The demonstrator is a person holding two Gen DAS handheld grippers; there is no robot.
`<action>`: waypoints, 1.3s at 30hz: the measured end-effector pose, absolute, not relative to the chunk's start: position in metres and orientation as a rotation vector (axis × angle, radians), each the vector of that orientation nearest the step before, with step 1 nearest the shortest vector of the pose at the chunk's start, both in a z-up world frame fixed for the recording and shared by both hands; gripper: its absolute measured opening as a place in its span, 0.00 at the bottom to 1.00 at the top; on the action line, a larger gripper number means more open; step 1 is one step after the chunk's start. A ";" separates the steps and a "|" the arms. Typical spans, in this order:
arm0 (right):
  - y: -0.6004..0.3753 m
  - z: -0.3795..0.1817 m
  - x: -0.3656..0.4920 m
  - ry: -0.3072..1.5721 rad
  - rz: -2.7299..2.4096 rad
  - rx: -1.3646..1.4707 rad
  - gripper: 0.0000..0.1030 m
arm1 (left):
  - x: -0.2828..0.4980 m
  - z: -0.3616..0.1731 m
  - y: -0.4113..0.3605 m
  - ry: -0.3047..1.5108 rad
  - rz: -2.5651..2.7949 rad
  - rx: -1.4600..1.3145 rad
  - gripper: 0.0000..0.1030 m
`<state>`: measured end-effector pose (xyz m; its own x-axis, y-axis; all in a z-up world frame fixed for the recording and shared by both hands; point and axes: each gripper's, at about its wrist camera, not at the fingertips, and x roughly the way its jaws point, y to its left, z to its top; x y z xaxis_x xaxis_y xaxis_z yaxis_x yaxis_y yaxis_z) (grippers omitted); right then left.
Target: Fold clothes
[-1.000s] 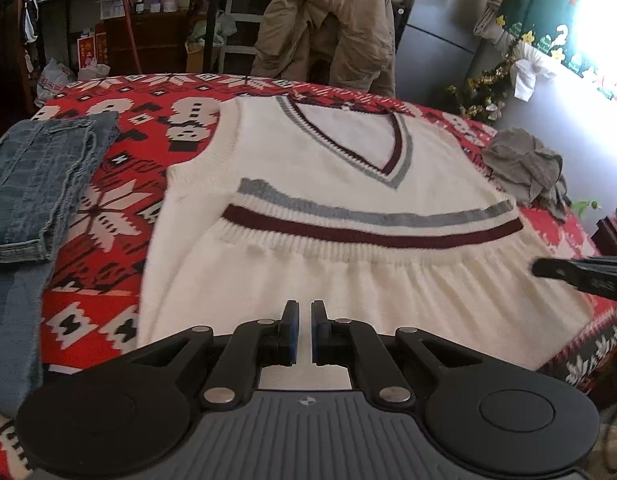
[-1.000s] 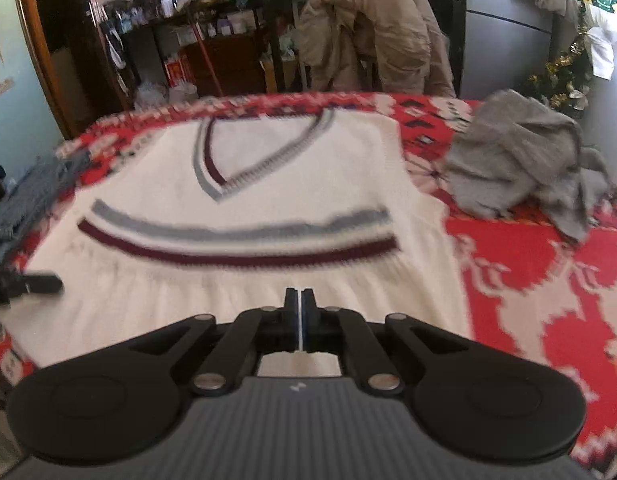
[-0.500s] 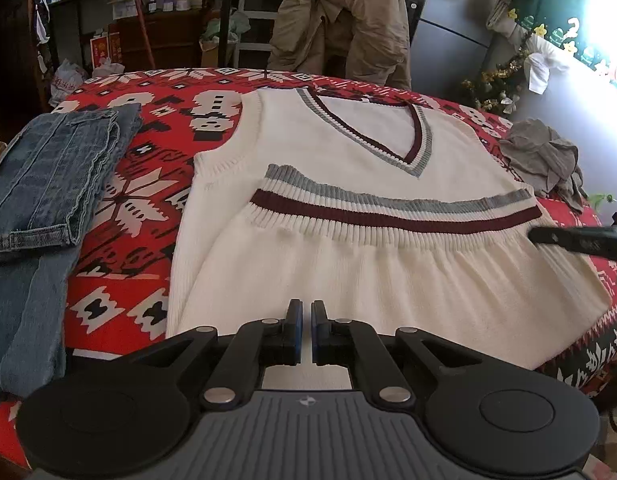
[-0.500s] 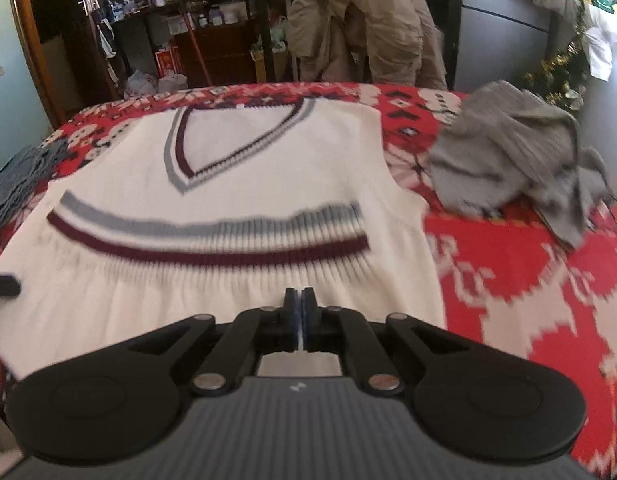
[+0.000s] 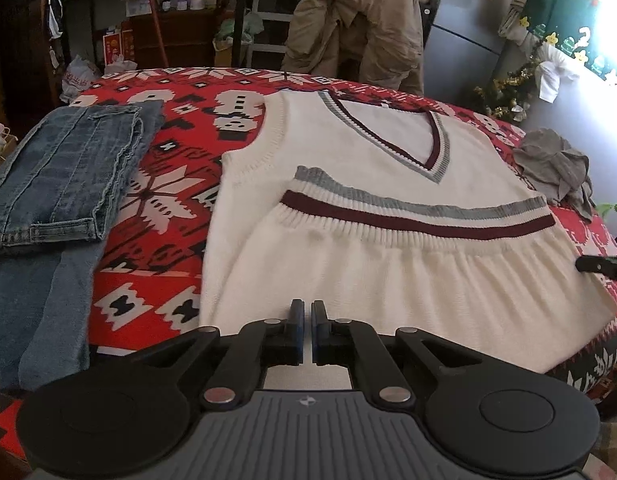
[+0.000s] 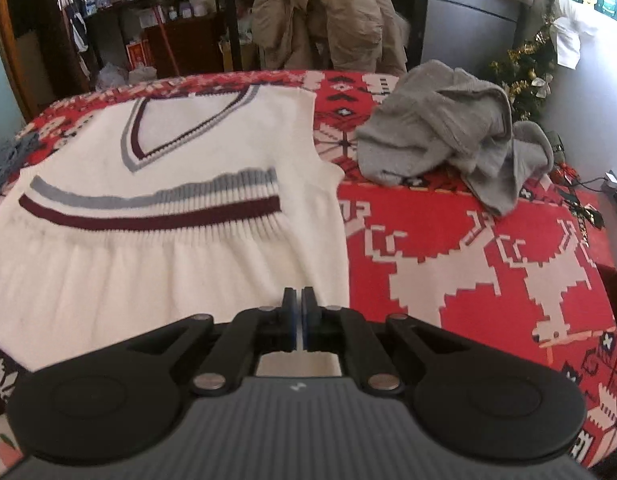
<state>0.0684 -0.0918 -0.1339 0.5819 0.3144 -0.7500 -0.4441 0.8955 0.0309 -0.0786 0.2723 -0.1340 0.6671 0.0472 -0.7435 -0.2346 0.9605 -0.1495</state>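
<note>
A lived-in home – fridge (image 5: 460, 40), cluttered shelves (image 5: 180, 12), coat-draped chair (image 5: 356, 28).

A red patterned cloth (image 5: 180, 184) covers the desk; a white vest (image 5: 388, 280) lies centre, jeans (image 5: 60, 176) at nine o'clock, grey garment (image 6: 448, 132) at two.

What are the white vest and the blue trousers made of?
The white vest looks like knitted yarn, wool or acrylic: ribbed hem band and matte, soft surface. The blue trousers look like denim: faded wash, stitched seams and hems.
</note>
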 end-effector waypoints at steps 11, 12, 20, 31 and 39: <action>-0.069 -0.105 0.079 0.749 0.469 -0.153 0.30 | -0.055 -0.122 0.272 0.862 0.217 -0.165 0.36; -0.071 -0.101 0.075 0.738 0.463 -0.168 0.38 | -0.054 -0.120 0.271 0.865 0.210 -0.152 0.38; -0.093 -0.068 0.049 0.698 0.469 -0.211 0.94 | -0.070 -0.094 0.258 0.764 0.235 -0.014 0.69; -0.103 -0.050 0.023 0.646 0.500 -0.213 0.99 | -0.083 -0.094 0.253 0.800 0.063 0.024 0.80; -0.090 -0.068 0.020 0.745 0.578 -0.218 0.99 | -0.069 -0.083 0.271 0.736 0.029 -0.124 0.80</action>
